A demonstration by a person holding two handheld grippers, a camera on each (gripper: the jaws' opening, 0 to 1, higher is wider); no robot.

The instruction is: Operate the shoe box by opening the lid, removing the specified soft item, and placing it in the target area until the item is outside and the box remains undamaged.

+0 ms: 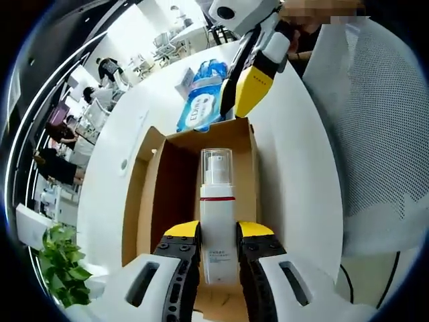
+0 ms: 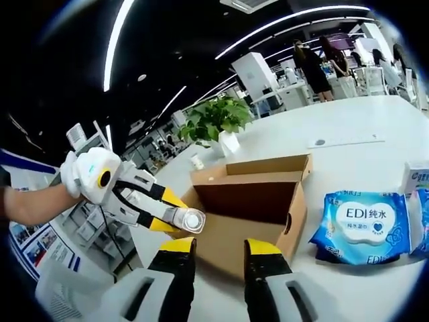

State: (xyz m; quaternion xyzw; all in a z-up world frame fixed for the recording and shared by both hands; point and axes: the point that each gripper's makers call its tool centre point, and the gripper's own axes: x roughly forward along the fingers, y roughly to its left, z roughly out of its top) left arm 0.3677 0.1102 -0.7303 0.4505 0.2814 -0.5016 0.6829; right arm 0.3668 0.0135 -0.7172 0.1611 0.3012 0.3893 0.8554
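An open brown cardboard shoe box (image 1: 171, 181) lies on a white table. My left gripper (image 1: 218, 235) is shut on a white pump bottle (image 1: 217, 215) with a clear cap and a red band, held over the box's opening. In the right gripper view the same bottle (image 2: 188, 219) sticks out of the left gripper (image 2: 161, 211) at the near left corner of the box (image 2: 248, 194). My right gripper (image 2: 221, 251) stands open just short of the box's near wall, nothing between its jaws. A blue wet-wipes pack (image 2: 362, 225) lies on the table beside the box.
The wipes pack (image 1: 201, 100) lies past the box's far end, with the right gripper (image 1: 244, 90) hovering beside it. A small white carton (image 2: 415, 178) stands behind the wipes. A potted plant (image 2: 214, 121) sits at the table's edge. A person's white mesh garment (image 1: 375, 134) is close on the right.
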